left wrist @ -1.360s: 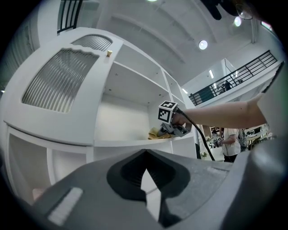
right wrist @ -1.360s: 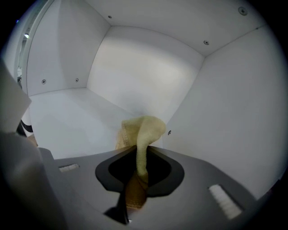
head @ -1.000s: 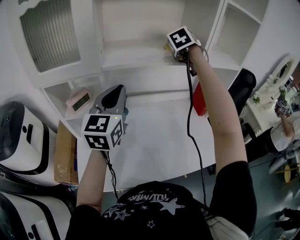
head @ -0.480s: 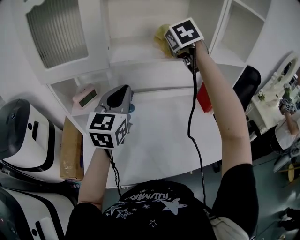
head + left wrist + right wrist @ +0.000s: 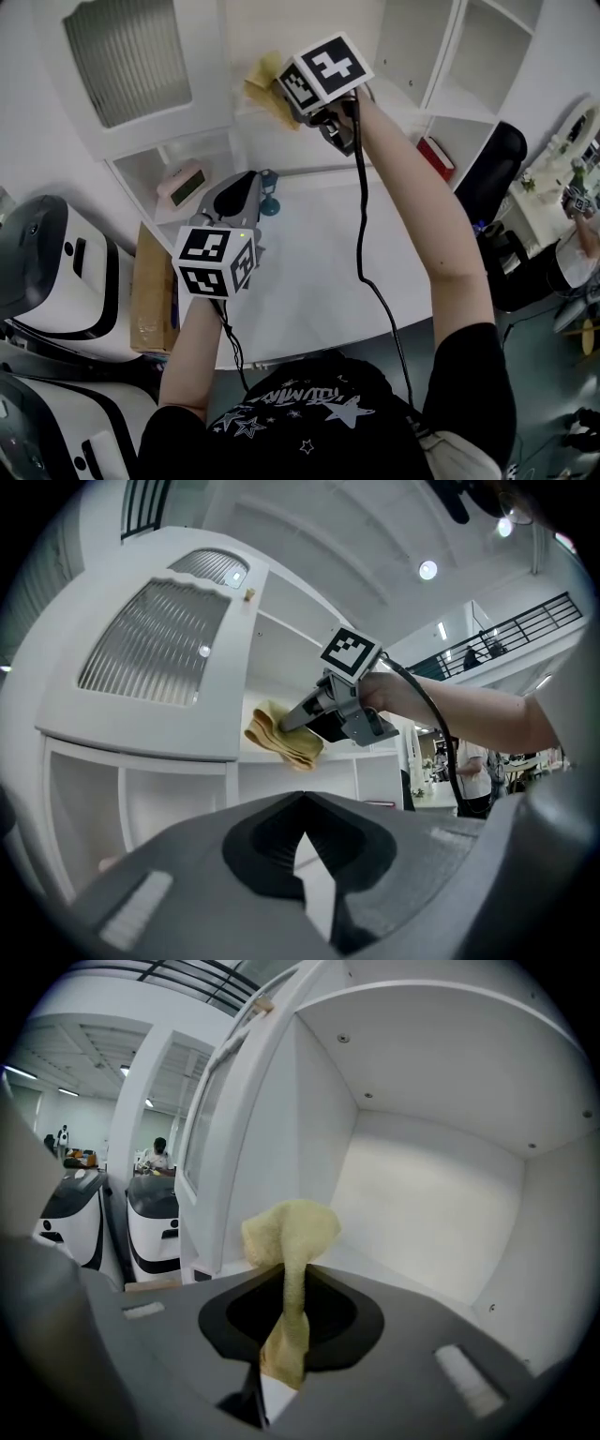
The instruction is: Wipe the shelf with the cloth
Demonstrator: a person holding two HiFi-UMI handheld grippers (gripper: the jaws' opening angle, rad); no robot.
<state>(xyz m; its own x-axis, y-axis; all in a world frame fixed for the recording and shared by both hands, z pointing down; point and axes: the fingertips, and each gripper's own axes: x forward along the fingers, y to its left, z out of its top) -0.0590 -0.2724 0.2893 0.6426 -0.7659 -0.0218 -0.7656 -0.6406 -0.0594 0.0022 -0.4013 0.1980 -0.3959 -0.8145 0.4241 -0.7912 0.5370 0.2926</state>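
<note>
My right gripper point(image 5: 286, 101) is shut on a folded yellow cloth point(image 5: 265, 86), held up at the left end of the upper open shelf point(image 5: 246, 114) of the white cabinet. In the right gripper view the cloth point(image 5: 286, 1269) is pinched between the jaws and its free end bulges out toward the shelf's left side wall point(image 5: 314, 1138). The left gripper view shows the cloth point(image 5: 283, 736) lying over the shelf's front edge point(image 5: 309, 761). My left gripper point(image 5: 234, 197) hangs lower, above the white table point(image 5: 319, 281), jaws closed together with nothing between them.
A pink clock point(image 5: 183, 185) sits in the lower left cubby. A small blue thing point(image 5: 269, 178) stands at the table's back edge and a red object point(image 5: 433, 155) lies at the right. White machines point(image 5: 42, 272) and a cardboard box point(image 5: 152, 300) stand at the left. A cabinet door point(image 5: 127, 66) is beside the shelf.
My right gripper has carried the cloth leftward along the upper shelf, from its right part to its left end. The left gripper has stayed about where it was.
</note>
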